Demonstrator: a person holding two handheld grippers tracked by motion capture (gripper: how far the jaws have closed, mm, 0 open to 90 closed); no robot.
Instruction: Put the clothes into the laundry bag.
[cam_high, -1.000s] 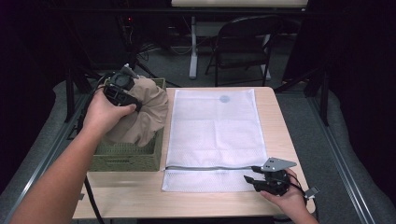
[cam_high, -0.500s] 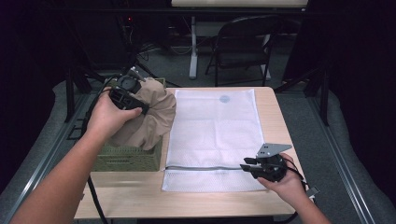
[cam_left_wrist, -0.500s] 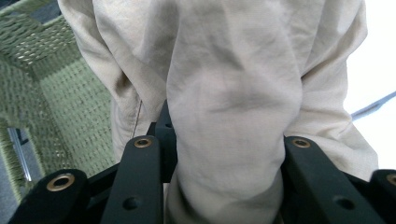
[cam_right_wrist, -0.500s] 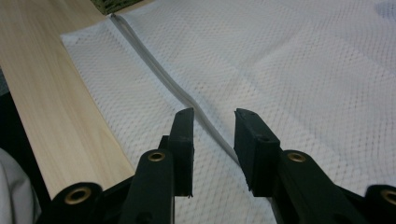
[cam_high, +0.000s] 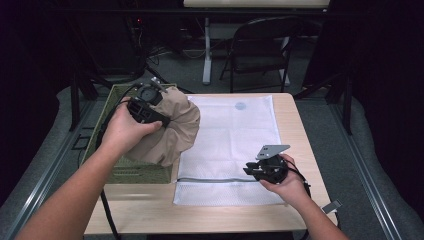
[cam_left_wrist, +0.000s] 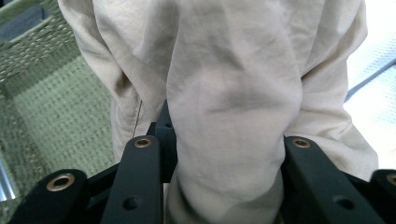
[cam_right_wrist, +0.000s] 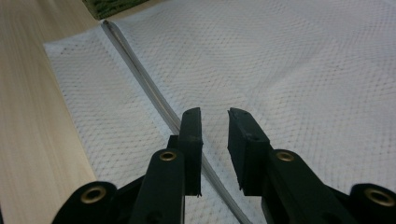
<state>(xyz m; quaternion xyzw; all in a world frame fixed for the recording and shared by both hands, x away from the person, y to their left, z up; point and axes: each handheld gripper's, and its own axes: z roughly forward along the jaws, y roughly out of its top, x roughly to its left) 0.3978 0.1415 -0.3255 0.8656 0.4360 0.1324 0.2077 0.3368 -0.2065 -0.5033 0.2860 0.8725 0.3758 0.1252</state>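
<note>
Beige garment (cam_high: 170, 132), bunched and hanging, is held above the near right corner of the woven green basket (cam_high: 142, 172), at roughly 9 o'clock of the high view. We see the left gripper (cam_high: 155, 111) clamped on it; in the left gripper view its jaws stand moderately apart with a thick fold of the cloth (cam_left_wrist: 233, 107) pressed between them, the basket floor (cam_left_wrist: 56, 98) lying below at 9 o'clock. The garment's right edge overlaps the left border of the white mesh laundry bag (cam_high: 230, 135), which lies flat at the centre of the wooden worktop (cam_high: 300, 145). A grey zip (cam_high: 215, 180) runs across the bag near its 6 o'clock edge.

We find the right gripper (cam_high: 251, 170) at about 5 o'clock, just over the right end of that zip. In the right gripper view its jaws have just been closing and now stand narrowly apart, with nothing pinched between them; the zip line (cam_right_wrist: 140, 70) passes beneath the left jaw and runs off toward 11 o'clock over the mesh (cam_right_wrist: 289, 70). Bare worktop (cam_right_wrist: 32, 116) fills the 9 o'clock side.
</note>
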